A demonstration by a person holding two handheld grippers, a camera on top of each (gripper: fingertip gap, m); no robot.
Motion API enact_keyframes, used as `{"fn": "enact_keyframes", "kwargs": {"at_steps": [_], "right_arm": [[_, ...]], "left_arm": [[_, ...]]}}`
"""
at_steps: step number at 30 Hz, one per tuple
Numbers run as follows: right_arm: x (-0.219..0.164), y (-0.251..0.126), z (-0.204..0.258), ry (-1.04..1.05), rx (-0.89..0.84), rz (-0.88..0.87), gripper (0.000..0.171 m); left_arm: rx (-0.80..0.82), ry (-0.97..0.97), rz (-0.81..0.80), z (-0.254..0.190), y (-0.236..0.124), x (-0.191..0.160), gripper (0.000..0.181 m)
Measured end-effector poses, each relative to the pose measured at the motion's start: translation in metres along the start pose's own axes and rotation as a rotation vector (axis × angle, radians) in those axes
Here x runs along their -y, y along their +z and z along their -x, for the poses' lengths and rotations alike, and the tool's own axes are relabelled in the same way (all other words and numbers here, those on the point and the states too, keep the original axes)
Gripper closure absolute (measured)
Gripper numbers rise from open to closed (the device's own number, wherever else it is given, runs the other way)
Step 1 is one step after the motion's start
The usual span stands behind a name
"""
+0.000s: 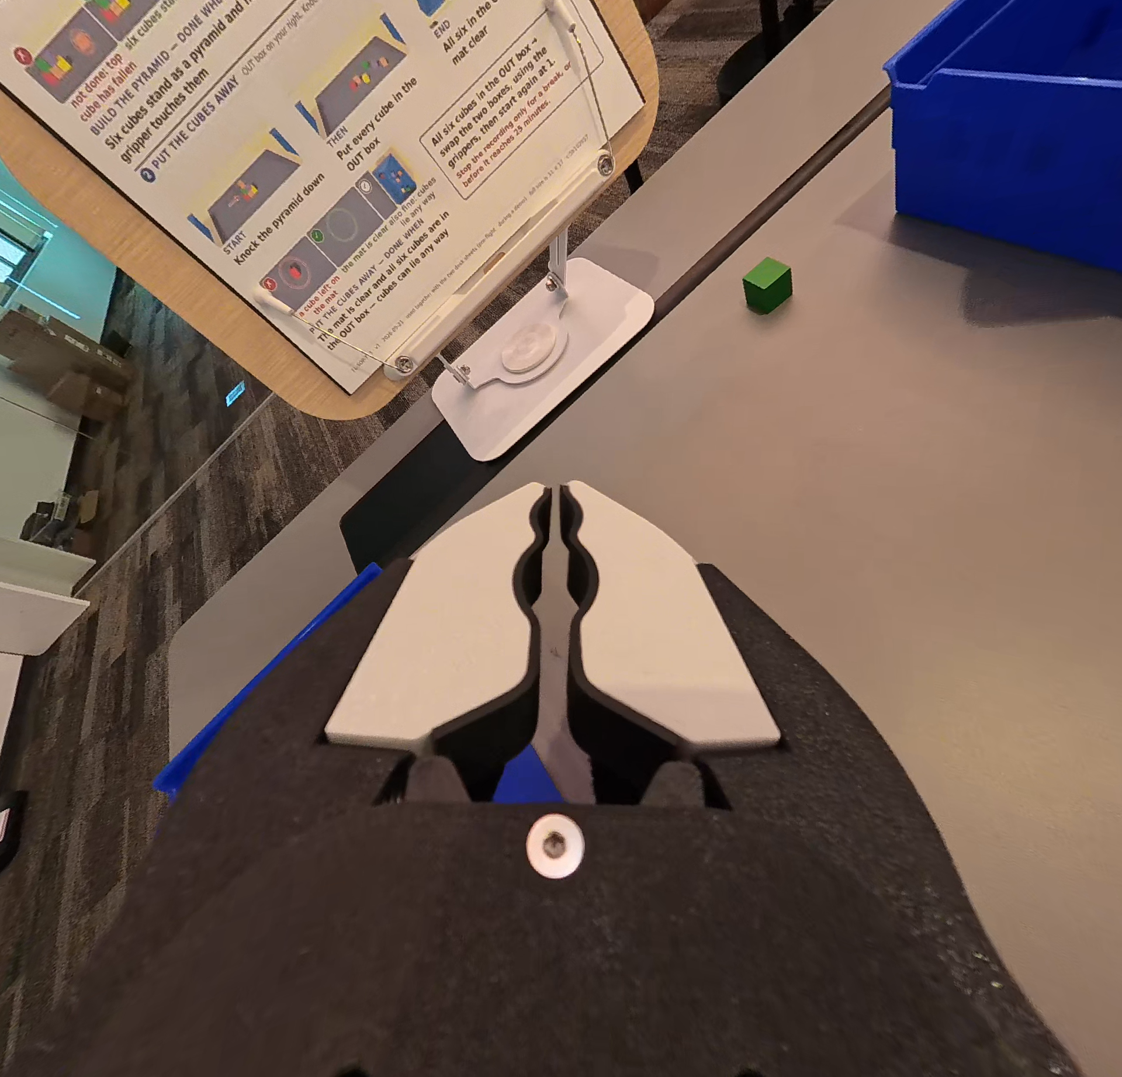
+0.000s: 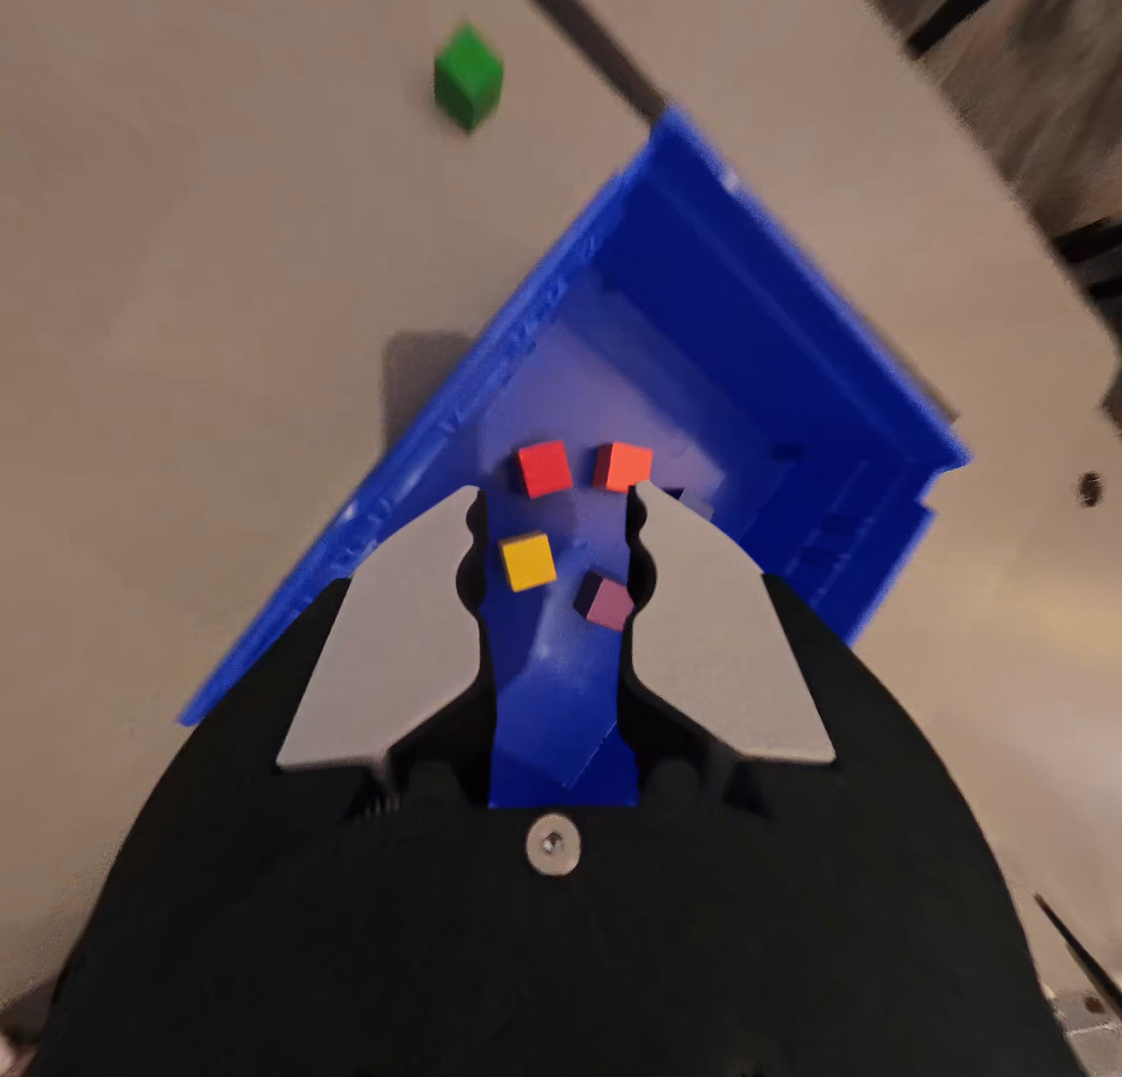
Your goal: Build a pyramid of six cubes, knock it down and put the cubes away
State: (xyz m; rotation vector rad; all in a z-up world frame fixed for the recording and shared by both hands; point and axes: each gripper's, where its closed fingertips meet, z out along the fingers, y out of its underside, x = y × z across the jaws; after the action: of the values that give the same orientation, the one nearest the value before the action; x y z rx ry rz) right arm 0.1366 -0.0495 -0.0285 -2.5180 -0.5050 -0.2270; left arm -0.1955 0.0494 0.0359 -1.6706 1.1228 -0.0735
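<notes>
A green cube (image 1: pixel 767 283) sits alone on the grey mat, near its far edge; it also shows in the right wrist view (image 2: pixel 468 77). A blue bin (image 2: pixel 759 343) holds a red cube (image 2: pixel 544 468), an orange cube (image 2: pixel 625 466), a yellow cube (image 2: pixel 527 560) and a purple cube (image 2: pixel 605 602). A dark cube is partly hidden behind my right finger. My right gripper (image 2: pixel 555 492) is open and empty above the bin. My left gripper (image 1: pixel 555 488) is shut and empty, held above the mat. The bin's corner shows in the left wrist view (image 1: pixel 1008 113).
An instruction sheet on a wooden board (image 1: pixel 340 155) stands on a white stand (image 1: pixel 540 356) at the mat's far edge. A second blue bin's rim (image 1: pixel 267 671) shows under my left gripper. The table edge and carpet floor lie beyond. Tip to tip, the grippers are about 35 cm apart.
</notes>
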Motion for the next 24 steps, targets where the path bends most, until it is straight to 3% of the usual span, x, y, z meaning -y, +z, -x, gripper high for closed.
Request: {"fn": "enact_keyframes", "kwargs": {"at_steps": [4, 8, 12, 17, 20, 24], "right_arm": [[0.072, -0.047, 0.030, -0.047, -0.068, -0.332, 0.123], [0.130, -0.053, 0.085, -0.174, 0.078, -0.597, 0.123], [0.147, 0.015, 0.102, -0.317, 0.176, -0.398, 0.122], [0.131, 0.106, 0.074, -0.531, 0.083, 0.026, 0.123], [0.120, 0.138, 0.053, -0.683, -0.016, 0.198, 0.128], [0.116, 0.169, 0.048, -0.752, -0.002, 0.269, 0.132]], "left_arm": [[-0.018, -0.010, -0.009, -0.002, 0.000, 0.001, 0.179], [-0.020, 0.001, -0.003, -0.001, -0.002, 0.000, 0.178], [-0.039, -0.002, -0.003, -0.003, -0.003, 0.000, 0.179], [-0.037, 0.014, -0.007, -0.002, -0.005, 0.001, 0.177], [-0.042, 0.011, -0.015, -0.001, -0.006, 0.003, 0.177], [-0.055, 0.011, -0.020, 0.001, -0.009, 0.002, 0.177]]}}
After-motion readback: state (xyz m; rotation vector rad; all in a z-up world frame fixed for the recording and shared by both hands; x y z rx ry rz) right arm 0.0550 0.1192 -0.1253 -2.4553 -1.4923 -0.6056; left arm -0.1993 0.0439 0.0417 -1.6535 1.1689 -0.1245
